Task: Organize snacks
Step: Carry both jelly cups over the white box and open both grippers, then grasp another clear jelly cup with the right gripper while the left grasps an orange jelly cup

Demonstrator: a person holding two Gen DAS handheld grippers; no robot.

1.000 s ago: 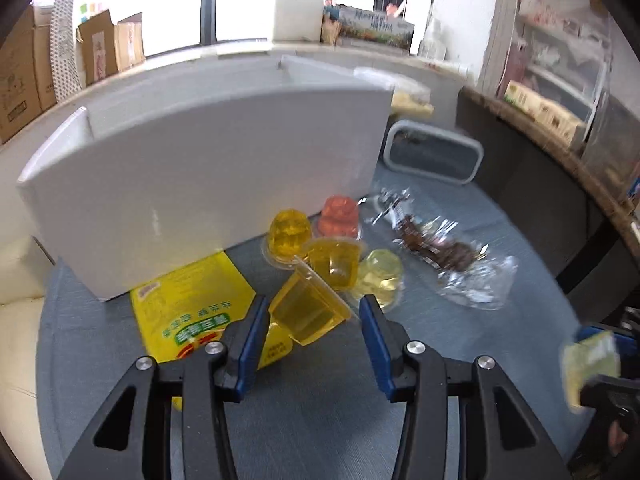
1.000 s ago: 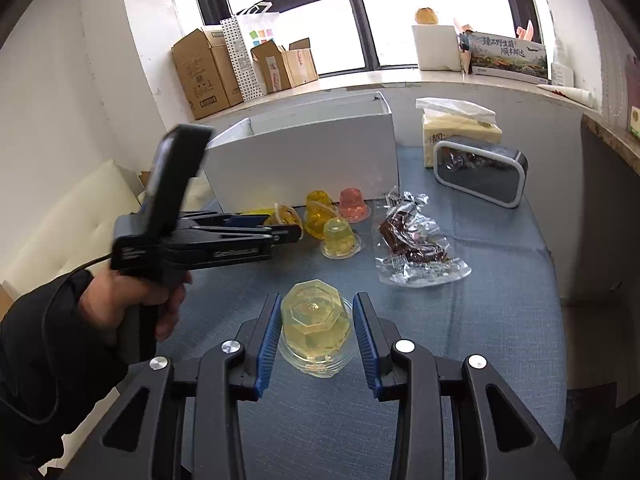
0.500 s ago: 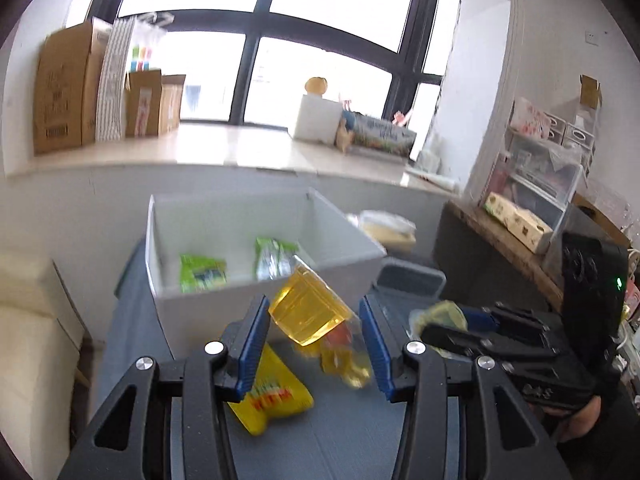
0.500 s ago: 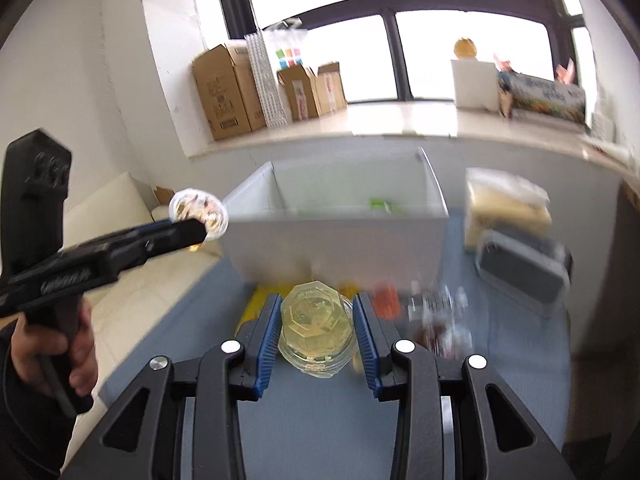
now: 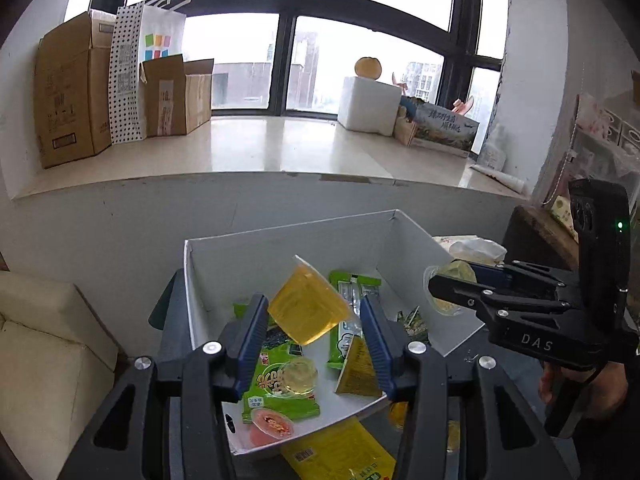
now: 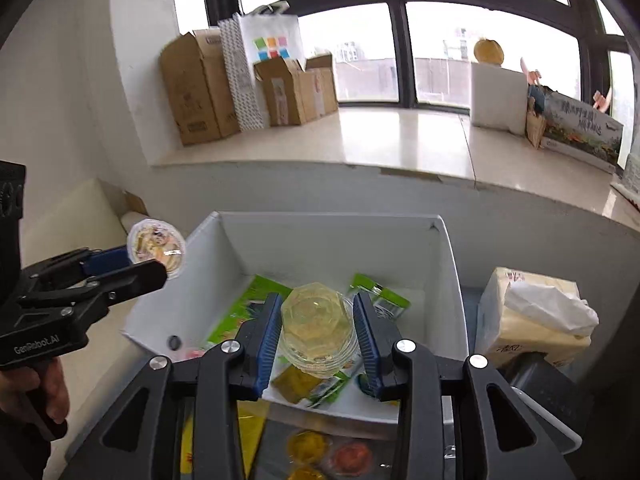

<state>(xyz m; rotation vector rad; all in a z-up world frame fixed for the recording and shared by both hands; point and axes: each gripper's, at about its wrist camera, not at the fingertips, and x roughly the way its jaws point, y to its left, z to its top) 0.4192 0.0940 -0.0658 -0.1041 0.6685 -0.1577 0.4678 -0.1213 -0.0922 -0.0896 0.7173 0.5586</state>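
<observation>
My left gripper (image 5: 310, 316) is shut on an orange-yellow jelly cup (image 5: 306, 308), tilted, held above the open white box (image 5: 280, 240). My right gripper (image 6: 318, 328) is shut on a pale yellow faceted jelly cup (image 6: 318, 326), also above the white box (image 6: 332, 236). Inside the box lie green snack packets (image 5: 276, 384), a clear jelly cup (image 5: 298, 376), a pink jelly cup (image 5: 268, 426) and a yellow triangular packet (image 5: 356, 368). Each gripper shows in the other's view, the right one (image 5: 452, 280) and the left one (image 6: 156, 256).
A yellow packet (image 5: 340, 452) and more jelly cups (image 6: 308, 444) lie on the grey table in front of the box. A tissue pack (image 6: 532, 316) stands right of the box. Cardboard boxes (image 5: 72, 88) and a foam block (image 5: 370, 106) sit on the windowsill behind.
Both grippers lifted their jelly cups off the table and moved forward and up, from in front of the box to above its open top.
</observation>
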